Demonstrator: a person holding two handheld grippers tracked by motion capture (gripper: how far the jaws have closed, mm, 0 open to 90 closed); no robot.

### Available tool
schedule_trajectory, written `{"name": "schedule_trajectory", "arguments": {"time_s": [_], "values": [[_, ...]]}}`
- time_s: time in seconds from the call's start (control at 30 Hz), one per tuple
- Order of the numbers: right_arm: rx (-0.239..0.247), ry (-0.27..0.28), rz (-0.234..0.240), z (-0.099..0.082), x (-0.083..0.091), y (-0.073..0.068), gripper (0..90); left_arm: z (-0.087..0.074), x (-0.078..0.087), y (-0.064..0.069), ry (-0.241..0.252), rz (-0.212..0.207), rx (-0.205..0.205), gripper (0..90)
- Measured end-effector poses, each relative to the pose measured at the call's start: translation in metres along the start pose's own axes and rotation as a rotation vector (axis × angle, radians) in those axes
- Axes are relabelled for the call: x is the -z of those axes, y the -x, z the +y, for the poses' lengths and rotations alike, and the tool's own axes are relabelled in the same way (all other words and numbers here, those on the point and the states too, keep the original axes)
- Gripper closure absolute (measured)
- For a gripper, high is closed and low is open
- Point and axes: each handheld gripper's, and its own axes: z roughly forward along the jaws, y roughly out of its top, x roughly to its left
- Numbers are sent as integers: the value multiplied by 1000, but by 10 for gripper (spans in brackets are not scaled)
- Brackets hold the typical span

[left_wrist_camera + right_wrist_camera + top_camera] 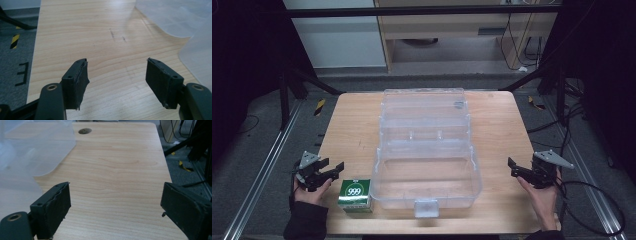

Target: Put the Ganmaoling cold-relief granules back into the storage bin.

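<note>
Claws sit idle on either side of the clear plastic storage box with its hinged lid thrown open [427, 170], which stands in the middle of the light wooden table [357, 125]. The left claw [332, 170] hovers just off the box's left wall, near the front; in the left gripper view its jaws stand apart with bare wood between the pads [77, 80], gripping nothing. The right claw [513, 167] hovers off the box's right wall, jaws also spread and empty, as the right gripper view confirms with only table grain between them.

A small green-and-white cardboard carton marked 999 [355, 196] stands on the table just beside the box's front left corner, apart from the wall and close under the left claw. The box's tray looks empty, so far as its transparent walls let one tell.

Judging by this layout, the work is at its opening step: the carton is still outside and nothing is grasped. The next move probably falls to the left claw, which would need to swing toward the carton, straddle its narrow sides, and close squarely so the light carton does not skid or tip against the box.
</note>
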Motion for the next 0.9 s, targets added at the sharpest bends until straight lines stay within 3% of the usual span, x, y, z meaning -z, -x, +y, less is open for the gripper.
{"name": "schedule_trajectory", "arguments": {"time_s": [0.07,0.17,0.2,0.23,0.37,0.43,0.53,0.63,0.77,0.9], "values": [[5,4,9,0,3,0,94,2,1,0,-2,-7,-15,317],[17,1,6,0,5,0,91,12,5,3,12,-69,-53,313],[17,1,6,0,5,0,91,12,5,3,12,-69,-53,309],[15,3,6,0,5,0,91,16,8,5,13,-89,-85,307],[28,14,-7,-1,5,0,91,22,13,7,-15,-116,-153,302],[31,15,-10,0,5,0,91,24,15,7,-18,-130,-164,299],[37,17,-5,-1,5,-1,90,35,25,6,-17,-196,-199,284],[48,16,-1,-1,5,-2,87,43,34,7,-22,-227,-254,259],[51,15,0,-2,5,-2,83,50,40,8,-34,-268,-277,245],[57,19,1,-2,5,-2,82,58,47,13,-74,-322,-349,223]]}}
